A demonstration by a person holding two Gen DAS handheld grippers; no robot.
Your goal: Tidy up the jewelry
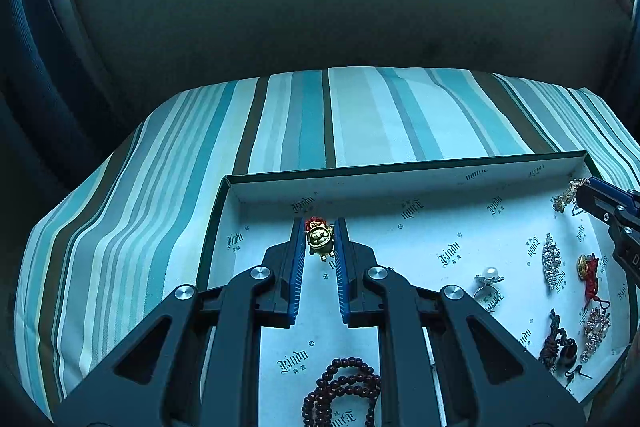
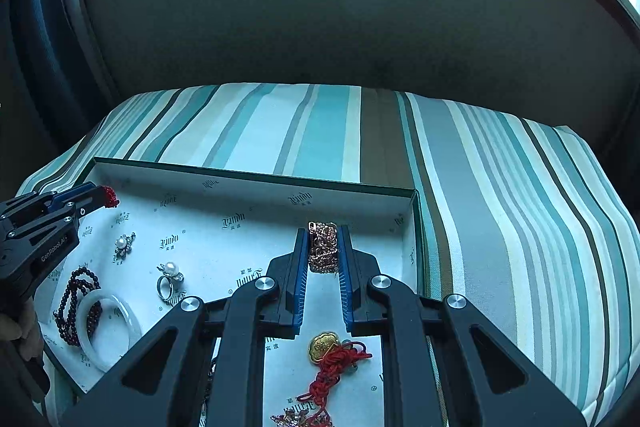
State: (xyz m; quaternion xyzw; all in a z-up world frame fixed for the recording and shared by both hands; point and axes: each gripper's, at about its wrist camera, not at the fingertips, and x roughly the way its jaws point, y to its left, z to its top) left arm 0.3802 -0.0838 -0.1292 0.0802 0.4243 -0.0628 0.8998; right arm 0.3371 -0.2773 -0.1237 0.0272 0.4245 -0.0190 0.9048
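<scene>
Left gripper (image 1: 320, 233) clamped on a gold charm (image 1: 320, 241) with red cord, over the box's (image 1: 400, 169) far left corner. Right gripper (image 2: 323, 239) pinched on a rose-gold chain (image 2: 322, 247), near the far right wall. Loose in the box: pearl ring (image 2: 168, 281), bangle (image 2: 108, 331), dark beads (image 1: 344, 387).

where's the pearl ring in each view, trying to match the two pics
Left wrist view: the pearl ring lies lower right on the tray floor, right of the left claw.
Right wrist view: the pearl ring lies lower left, left of the right claw, beside the white bangle.
Shared landmark: the tray's far wall against the striped cloth.
</scene>
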